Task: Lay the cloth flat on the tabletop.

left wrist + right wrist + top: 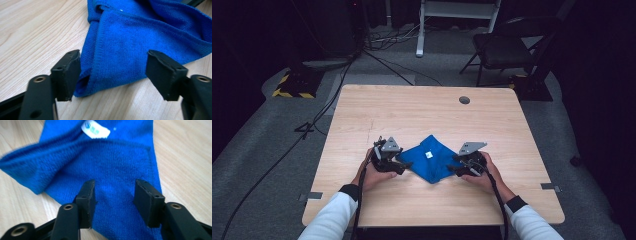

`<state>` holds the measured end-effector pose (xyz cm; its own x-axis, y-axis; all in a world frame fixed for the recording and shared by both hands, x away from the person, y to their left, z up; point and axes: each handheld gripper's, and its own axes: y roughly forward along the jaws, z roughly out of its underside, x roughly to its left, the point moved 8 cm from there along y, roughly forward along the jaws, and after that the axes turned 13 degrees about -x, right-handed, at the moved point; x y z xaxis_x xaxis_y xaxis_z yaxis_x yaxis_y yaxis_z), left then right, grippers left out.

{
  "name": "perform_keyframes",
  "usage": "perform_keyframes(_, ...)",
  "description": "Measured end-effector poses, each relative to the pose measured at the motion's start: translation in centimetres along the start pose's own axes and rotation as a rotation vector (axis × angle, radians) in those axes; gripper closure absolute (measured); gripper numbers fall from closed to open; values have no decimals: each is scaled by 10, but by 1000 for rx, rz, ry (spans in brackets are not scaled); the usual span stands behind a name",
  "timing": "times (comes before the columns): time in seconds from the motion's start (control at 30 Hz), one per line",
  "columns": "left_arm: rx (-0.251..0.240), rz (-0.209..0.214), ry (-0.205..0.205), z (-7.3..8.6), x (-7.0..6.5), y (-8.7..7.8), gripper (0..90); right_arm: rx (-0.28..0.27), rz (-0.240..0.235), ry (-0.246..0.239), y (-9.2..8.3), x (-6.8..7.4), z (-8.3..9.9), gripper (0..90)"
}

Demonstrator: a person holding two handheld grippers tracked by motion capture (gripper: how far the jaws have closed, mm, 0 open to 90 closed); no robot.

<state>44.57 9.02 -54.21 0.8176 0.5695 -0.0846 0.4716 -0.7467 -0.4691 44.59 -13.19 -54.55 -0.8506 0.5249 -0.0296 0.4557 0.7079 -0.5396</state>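
A blue cloth (429, 159) lies rumpled and partly folded on the wooden table (412, 110), its white label (428, 155) facing up. My left gripper (404, 165) is at the cloth's left corner. In the left gripper view the cloth (130, 42) has its folded corner between the wide jaws of that gripper (113, 56), and the pads are not pressing on it. My right gripper (454, 169) is at the cloth's right side. In the right gripper view its jaws (115, 183) stand apart over flat cloth (115, 162), below the label (95, 129).
A round cable hole (464, 100) sits near the table's far edge. Bare wood surrounds the cloth on all sides. Beyond the table are a dark chair (507, 45), a white stand leg (420, 30) and cables on the grey floor.
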Motion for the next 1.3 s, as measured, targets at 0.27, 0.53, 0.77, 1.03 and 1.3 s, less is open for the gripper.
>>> perform_keyframes(0.27,48,23,33,0,-2,15,464,3,3,24,0,-7,4,517)
perform_keyframes(0.53,60,26,67,-5,-7,37,581,7,38,44,-5,-20,8,513)
perform_keyframes(0.77,48,22,82,-17,-6,59,613,10,70,63,-9,-35,11,513)
perform_keyframes(1.03,54,23,73,-25,4,72,612,-2,94,77,-8,-61,12,505)
perform_keyframes(1.3,75,-2,69,-31,14,80,605,9,148,76,-3,-81,8,495)
